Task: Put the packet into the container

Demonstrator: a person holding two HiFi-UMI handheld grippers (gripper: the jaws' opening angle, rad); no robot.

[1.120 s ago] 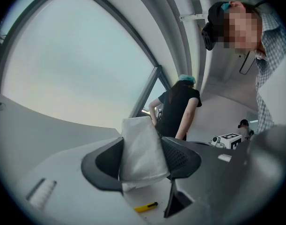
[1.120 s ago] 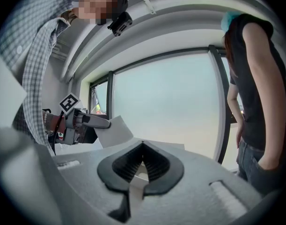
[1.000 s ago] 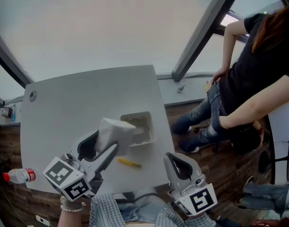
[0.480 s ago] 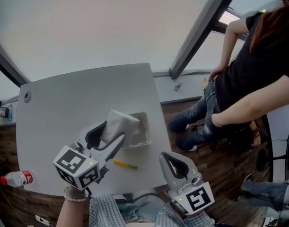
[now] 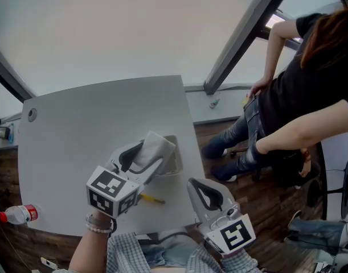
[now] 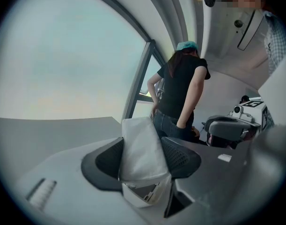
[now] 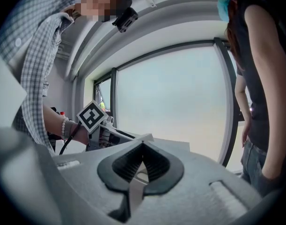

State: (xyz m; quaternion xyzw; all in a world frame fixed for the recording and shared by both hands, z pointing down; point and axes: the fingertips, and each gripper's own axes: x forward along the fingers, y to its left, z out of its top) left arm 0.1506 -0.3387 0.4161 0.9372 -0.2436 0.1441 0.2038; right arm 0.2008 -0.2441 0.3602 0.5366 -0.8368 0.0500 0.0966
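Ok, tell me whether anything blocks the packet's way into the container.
Nothing visible does. The left gripper holds the packet right over the container; the yellow pen lies on the table beside it, clear of the path.

- The left gripper [image 5: 148, 159] points toward 1 o'clock in the head view, with its marker cube [image 5: 112, 191] at the near end.
- Its jaws are clamped on the two sides of a white packet [image 5: 155, 147], which stands up between the pads [image 6: 180, 157].
- The left forearm [image 5: 85, 252] is bare and rises from 6 o'clock. A bead bracelet [image 5: 99, 226] circles the wrist.
- The right gripper [image 5: 200, 190] sits at 4 o'clock of the left one, apart from it, pointing toward 11 o'clock.
- Its jaws are pressed together with nothing between them.
- Checked sleeves [image 5: 128, 253] show at the bottom edge.
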